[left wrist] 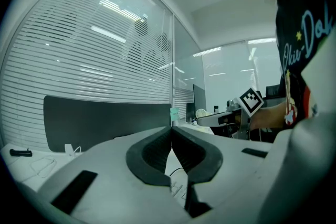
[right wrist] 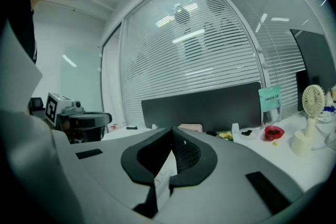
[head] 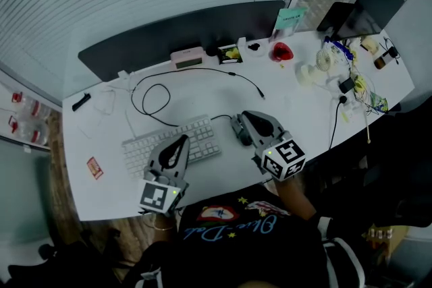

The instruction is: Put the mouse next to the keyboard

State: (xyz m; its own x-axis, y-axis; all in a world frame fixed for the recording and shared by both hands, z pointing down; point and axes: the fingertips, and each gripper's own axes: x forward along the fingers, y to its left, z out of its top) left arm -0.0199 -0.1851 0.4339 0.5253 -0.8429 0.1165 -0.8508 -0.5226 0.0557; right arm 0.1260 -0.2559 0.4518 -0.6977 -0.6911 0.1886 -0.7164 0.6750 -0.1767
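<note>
At the desk's left edge a small red card is lying by itself. Right of it the white keyboard is sitting slanted near the front edge. You are holding the left gripper over the keyboard's middle, pointing away from you. In the left gripper view its jaws are meeting at the tips and gripping nothing.

Behind the keyboard a black cable is looping across the desk. A pink box is standing farther back against the dark screen.

The mouse is lying on the desk just beside the keyboard's right end, apart from it by a narrow strip of desk. It is dark and half covered from the head view, so its outline is only roughly readable. A cable is running to it from behind.

You are holding the right gripper directly beside and partly over the mouse, on its right. In the right gripper view its jaws are pressing together with nothing between them, so the mouse is not being held.

Farther right, at the back, a red bowl and a small white fan are standing among loose clutter. A dark monitor is leaning at the far right corner.
</note>
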